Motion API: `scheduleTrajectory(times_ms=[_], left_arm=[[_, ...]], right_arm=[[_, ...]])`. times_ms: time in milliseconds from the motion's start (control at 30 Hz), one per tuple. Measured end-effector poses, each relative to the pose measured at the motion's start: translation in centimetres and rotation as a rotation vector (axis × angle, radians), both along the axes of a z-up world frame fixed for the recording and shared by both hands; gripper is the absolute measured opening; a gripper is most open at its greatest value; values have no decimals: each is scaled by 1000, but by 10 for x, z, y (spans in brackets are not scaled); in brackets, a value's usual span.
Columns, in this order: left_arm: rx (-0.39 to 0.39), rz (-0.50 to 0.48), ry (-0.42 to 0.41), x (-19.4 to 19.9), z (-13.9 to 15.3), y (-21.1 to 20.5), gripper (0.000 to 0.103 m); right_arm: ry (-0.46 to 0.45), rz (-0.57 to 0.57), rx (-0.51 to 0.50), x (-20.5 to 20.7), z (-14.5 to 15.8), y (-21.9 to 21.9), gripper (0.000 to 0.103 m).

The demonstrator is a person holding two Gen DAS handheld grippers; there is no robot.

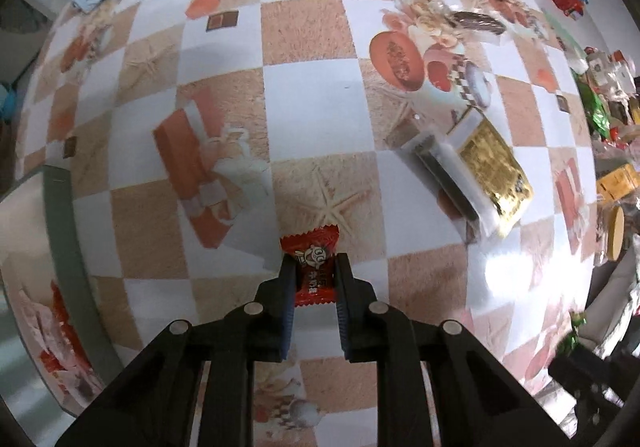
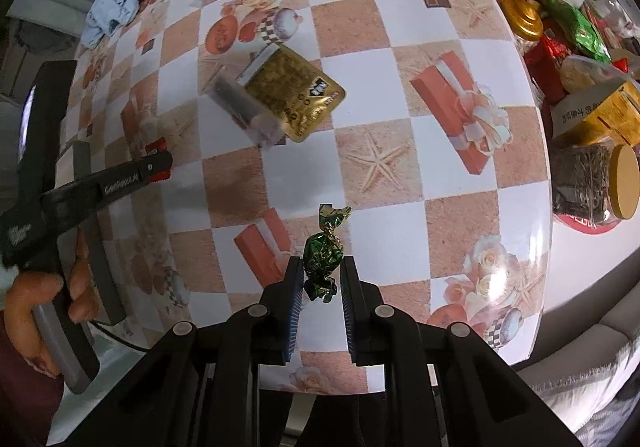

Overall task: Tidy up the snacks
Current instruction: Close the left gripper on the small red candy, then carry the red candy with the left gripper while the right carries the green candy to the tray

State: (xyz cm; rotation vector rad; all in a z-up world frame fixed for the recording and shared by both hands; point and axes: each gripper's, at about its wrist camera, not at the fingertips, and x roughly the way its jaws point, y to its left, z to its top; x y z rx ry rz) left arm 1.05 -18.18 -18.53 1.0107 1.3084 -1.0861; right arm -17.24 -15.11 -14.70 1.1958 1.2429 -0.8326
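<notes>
While left gripper (image 1: 314, 273) clamps red candy packet (image 1: 310, 267) over near table (image 1: 304, 99) and right gripper (image 2: 320, 277) pinches green foil candy (image 2: 323, 257) mid-wrapper: thin foil could slip, dropping candy off near edge.

The right gripper (image 2: 320, 271) points down at the checkered tabletop (image 2: 400, 87) and squeezes a green foil candy (image 2: 323, 255). A gold packet (image 2: 296, 95) lies farther up. At the left, a hand (image 2: 44, 287) holds the left gripper (image 2: 158, 163), with a bit of red wrapper at its tip.
</notes>
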Motion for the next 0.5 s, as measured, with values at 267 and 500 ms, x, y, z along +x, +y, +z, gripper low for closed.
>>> scheduleTrajectory(times_ms=[267,500], left_arm=[[-53,4,10,4,40,47,20],[-57,6,-17,41,78,111,20]], right_arm=[[-20,48,-16,24,9,7,20],[-37,111,-23,57,18,19,20]])
